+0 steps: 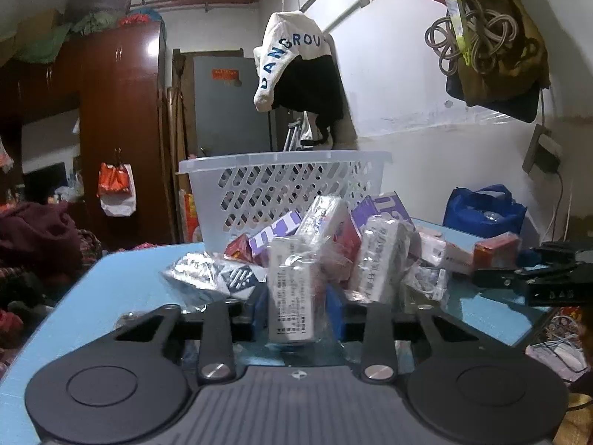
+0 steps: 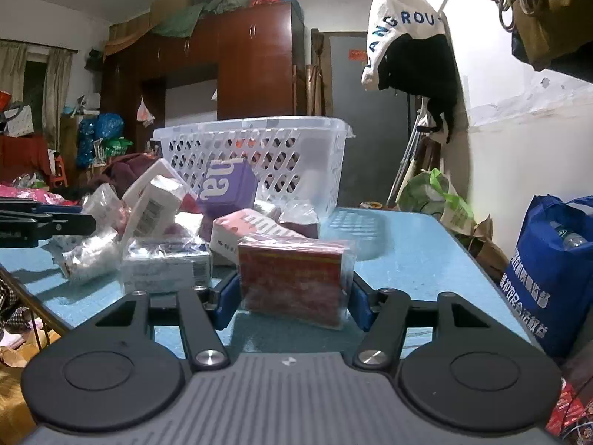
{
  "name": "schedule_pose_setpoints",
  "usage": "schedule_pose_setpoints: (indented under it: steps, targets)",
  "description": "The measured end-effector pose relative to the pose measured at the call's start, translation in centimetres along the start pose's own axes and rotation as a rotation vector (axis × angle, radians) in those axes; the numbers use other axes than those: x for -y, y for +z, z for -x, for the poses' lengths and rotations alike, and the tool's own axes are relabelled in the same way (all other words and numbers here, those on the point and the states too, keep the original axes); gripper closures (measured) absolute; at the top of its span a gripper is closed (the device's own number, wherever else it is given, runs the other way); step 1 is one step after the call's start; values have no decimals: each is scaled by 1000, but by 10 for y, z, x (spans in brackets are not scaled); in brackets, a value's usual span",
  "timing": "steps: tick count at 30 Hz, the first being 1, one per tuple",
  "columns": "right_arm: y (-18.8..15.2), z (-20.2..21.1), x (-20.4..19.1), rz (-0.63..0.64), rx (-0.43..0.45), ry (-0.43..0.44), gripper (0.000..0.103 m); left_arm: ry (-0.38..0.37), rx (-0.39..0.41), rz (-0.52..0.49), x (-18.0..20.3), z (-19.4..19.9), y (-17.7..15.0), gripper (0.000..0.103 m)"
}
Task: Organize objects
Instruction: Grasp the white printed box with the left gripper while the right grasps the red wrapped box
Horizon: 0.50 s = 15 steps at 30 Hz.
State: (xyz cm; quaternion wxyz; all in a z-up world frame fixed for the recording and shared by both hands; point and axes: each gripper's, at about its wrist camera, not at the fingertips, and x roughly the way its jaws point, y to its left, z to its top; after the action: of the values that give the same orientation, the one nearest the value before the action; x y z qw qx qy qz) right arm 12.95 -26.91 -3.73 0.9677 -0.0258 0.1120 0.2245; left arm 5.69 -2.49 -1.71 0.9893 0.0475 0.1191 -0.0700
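Crowding a blue table (image 1: 111,289), boxes; left gripper (image 1: 296,311) clamps white box (image 1: 292,296), right gripper (image 2: 292,296) red box (image 2: 296,278).

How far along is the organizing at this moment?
Early. The basket looks nearly empty; through its holes I can't tell more. In hand: the left gripper is shut on a white box, and the right gripper brackets a red box. The remaining pile still covers the blue table.

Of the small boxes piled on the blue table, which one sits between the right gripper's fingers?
The red plastic-wrapped box, nearest the camera between the right gripper's blue pads. The other boxes, white, purple and pink, lie farther back toward the white basket.
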Motion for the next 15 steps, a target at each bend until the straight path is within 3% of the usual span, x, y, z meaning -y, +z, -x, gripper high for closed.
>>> schedule_pose_setpoints:
  steps: [15]
  targets:
    - [8, 13, 12, -28, 60, -29, 40, 15, 128, 65, -16, 23, 6, 70]
